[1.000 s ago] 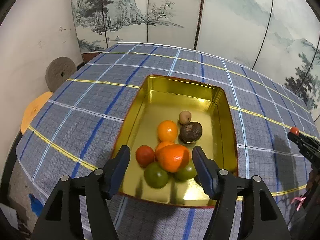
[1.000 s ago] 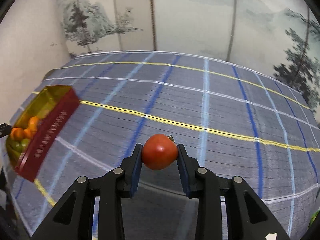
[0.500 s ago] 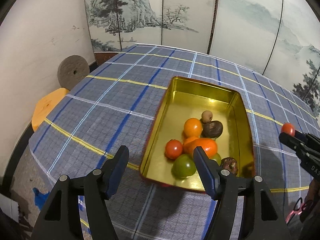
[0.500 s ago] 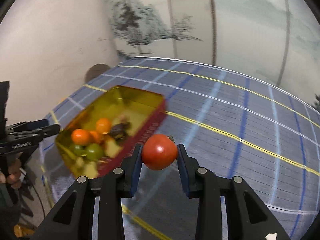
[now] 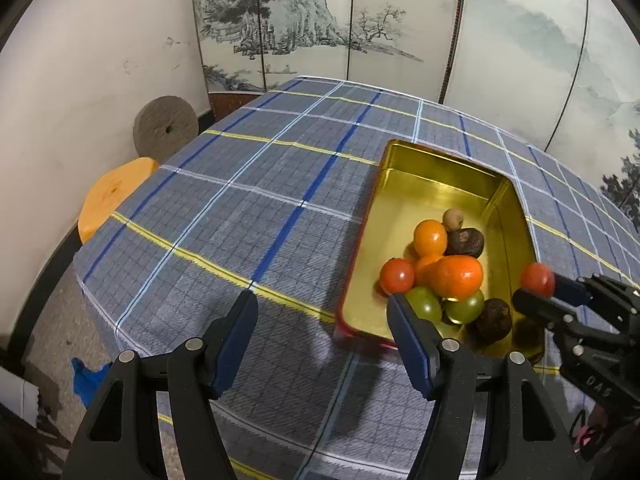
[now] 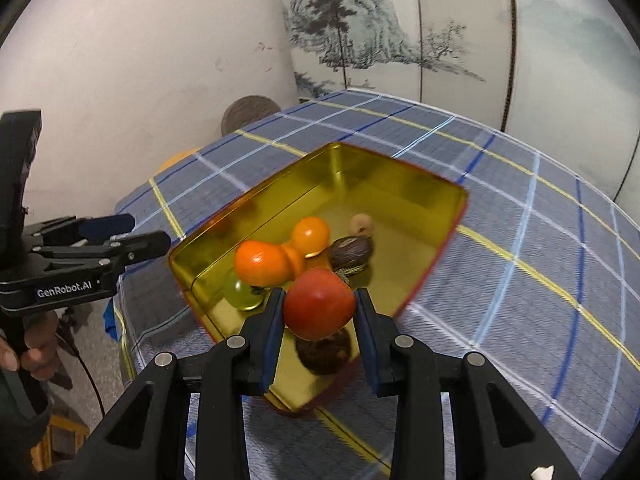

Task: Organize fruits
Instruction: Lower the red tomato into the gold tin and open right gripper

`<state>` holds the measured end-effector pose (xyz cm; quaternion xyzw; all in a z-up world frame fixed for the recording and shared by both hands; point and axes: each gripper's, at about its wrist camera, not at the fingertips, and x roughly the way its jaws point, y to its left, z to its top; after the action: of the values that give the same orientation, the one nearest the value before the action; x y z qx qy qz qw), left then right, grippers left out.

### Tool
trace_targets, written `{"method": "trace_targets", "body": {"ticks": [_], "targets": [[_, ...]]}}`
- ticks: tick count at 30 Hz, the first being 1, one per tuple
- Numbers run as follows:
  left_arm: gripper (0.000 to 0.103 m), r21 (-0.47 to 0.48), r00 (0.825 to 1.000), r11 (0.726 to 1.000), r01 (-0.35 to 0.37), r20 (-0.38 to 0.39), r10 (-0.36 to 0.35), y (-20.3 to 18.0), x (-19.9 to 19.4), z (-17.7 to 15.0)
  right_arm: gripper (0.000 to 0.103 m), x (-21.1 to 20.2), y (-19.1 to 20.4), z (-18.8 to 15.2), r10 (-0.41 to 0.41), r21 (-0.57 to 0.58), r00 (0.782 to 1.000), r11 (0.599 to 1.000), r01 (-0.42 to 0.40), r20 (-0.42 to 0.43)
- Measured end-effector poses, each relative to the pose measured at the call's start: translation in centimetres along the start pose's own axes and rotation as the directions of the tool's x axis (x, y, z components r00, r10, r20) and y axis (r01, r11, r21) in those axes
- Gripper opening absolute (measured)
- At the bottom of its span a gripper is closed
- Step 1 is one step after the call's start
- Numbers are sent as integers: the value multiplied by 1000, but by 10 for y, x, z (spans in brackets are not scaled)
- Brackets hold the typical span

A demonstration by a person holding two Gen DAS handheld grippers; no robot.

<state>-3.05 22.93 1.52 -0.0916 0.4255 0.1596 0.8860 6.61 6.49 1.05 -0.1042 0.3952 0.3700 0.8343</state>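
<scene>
A gold tin tray with red outer walls [image 5: 432, 160] [image 6: 400, 176] sits on the checked tablecloth and holds several fruits: oranges [image 5: 430, 236], a red tomato [image 5: 397, 276], green fruits [image 5: 425, 303] and dark brown ones [image 5: 465, 242]. My right gripper [image 6: 319, 312] is shut on a red tomato [image 6: 319, 304] and holds it over the tray's near corner; it also shows in the left wrist view [image 5: 536, 280]. My left gripper [image 5: 322, 320] is open and empty, above the cloth left of the tray.
The table [image 5: 240, 208] has a blue-grey checked cloth. An orange stool [image 5: 112, 196] and a grey stone disc [image 5: 164, 128] stand at the left by the wall. A painted folding screen [image 5: 360, 20] stands behind the table.
My right gripper has carried the tomato left, from over the cloth to over the tray's corner. My left gripper has drawn back and to the left of the tray, still open.
</scene>
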Motion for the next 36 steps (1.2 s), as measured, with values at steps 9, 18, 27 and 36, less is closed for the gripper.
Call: {"method": "trace_targets", "body": {"ticks": [9,18,27,36], "targets": [[68,-6,1000,1000,-21,-13,21,8,4,-4,31,21,11,-2,2,-17,999,1000,-2,-43],[68,-4,999,1000,-23,-24,23,11,7,-8,31,32,10,-2,-19,3,998,1000,19,-55],[68,7,999,1000,-21,-32,21,8,8,-11,32,37,12,0,-42,16,998,999,43,-47],[68,14,999,1000,-17,-34,18,4,7,-13,33,37,12,-1,-46,18,998,999,47,-46]]}}
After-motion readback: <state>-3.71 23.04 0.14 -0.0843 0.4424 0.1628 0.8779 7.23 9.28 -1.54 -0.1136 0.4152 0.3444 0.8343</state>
